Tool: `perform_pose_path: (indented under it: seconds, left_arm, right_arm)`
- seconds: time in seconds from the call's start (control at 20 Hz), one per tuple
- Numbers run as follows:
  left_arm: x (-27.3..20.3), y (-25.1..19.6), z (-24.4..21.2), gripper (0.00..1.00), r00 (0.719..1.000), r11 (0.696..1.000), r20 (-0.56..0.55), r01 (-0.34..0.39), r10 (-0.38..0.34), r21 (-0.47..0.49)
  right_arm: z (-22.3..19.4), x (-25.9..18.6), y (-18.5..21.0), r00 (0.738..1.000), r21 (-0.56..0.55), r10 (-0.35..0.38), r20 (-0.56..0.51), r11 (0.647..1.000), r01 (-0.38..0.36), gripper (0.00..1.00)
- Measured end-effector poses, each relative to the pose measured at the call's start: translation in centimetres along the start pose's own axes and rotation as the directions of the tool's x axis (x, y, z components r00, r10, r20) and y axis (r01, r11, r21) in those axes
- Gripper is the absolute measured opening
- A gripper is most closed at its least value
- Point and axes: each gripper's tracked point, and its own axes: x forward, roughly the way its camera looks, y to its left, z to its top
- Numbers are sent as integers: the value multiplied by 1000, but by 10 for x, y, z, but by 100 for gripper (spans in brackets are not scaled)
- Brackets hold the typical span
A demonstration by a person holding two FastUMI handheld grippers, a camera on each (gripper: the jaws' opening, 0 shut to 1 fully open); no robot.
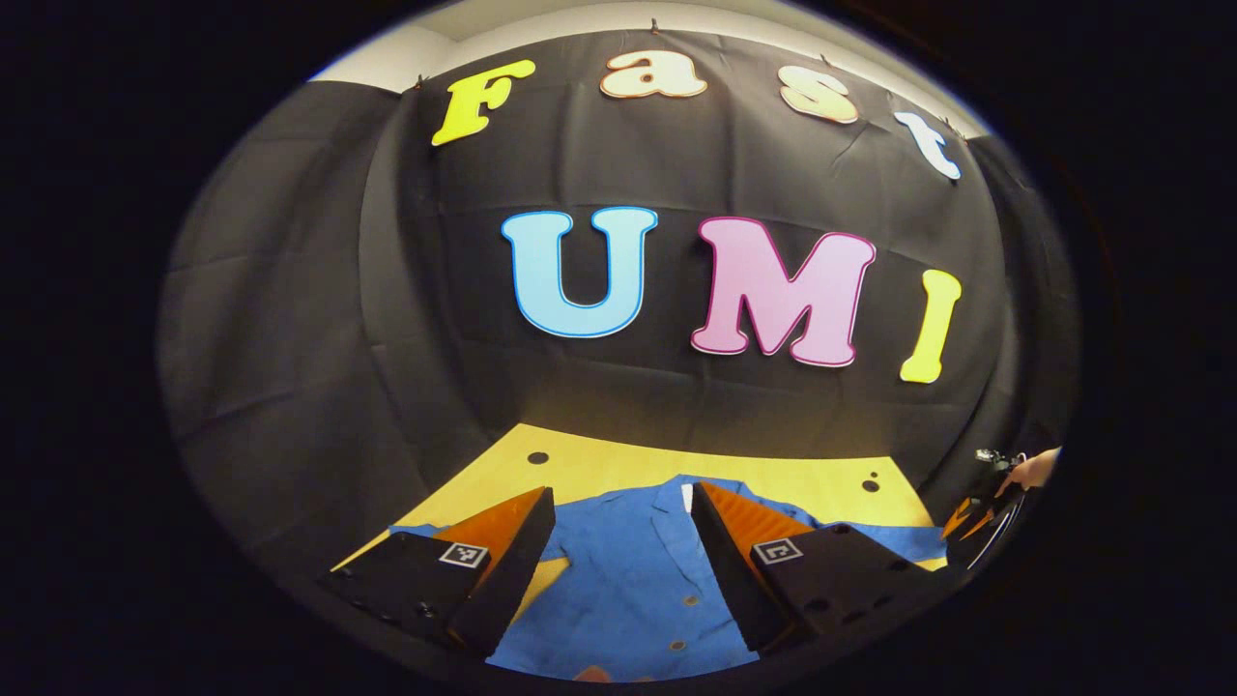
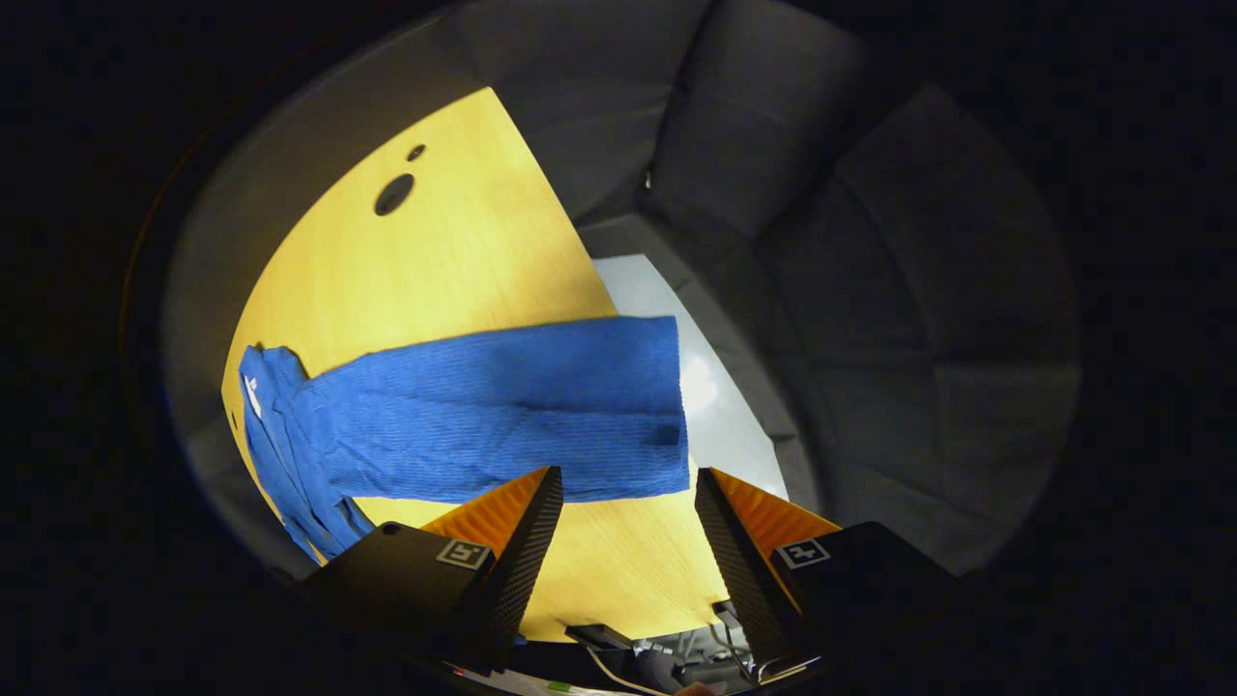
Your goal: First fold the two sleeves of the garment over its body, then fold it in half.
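We are holding the left tool (image 1: 623,541) above the near part of a blue shirt (image 1: 628,570) that is lying flat on the yellow bench (image 1: 599,469). Its two fingers are standing wide apart with nothing between them, and the shirt's buttoned front is showing in the gap. The collar is pointing toward the far wall.

At the far right of the left gripper view we are seeing the right tool (image 1: 976,522) with a hand (image 1: 1034,471) on it, out beyond the end of the shirt's right sleeve (image 1: 899,539).

In the right gripper view we are looking down over the right tool (image 2: 623,522), whose fingers are also spread apart and gripping nothing. The sleeve (image 2: 503,416) is lying stretched out across the bench (image 2: 435,261), its cuff end hanging slightly past the bench edge, just beyond the fingertips and not touched by them. The shirt body (image 2: 280,454) is showing bunched at the left.
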Motion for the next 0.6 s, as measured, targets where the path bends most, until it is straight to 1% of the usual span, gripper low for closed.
perform_pose_path:
  seconds: [0.1, 0.2, 0.25, 0.3, 0.4, 0.5, 0.6]
  left_arm:
    - [6, 4, -8, 82, 1000, 1000, -20, -14, 14, 2]
    - [11, 3, -18, 82, 999, 1000, -52, -14, 13, -12]
    - [11, 2, -21, 82, 998, 1000, -59, -12, 11, -20]
    - [11, 2, -21, 82, 998, 1000, -59, -10, 8, -22]
    - [13, 4, -24, 82, 998, 1000, -62, -19, 19, -4]
    - [13, 7, -26, 82, 997, 999, -64, -36, 38, 22]
    - [11, 10, -24, 81, 997, 998, -62, -47, 48, 30]
  right_arm:
    - [-7, 9, -2, 999, 25, 16, -28, 1000, -15, 91]
    - [-12, 20, -9, 999, 19, -12, -45, 1000, 13, 90]
    - [-11, 25, -8, 999, 15, -25, -47, 1000, 25, 88]
    - [-8, 27, -8, 998, 15, -33, -44, 999, 34, 88]
    - [-8, 32, -8, 998, 15, -30, -49, 999, 31, 88]
    - [-9, 37, -14, 998, 5, -50, -50, 999, 50, 88]
    - [-9, 39, -5, 998, 43, -14, -55, 999, 17, 84]
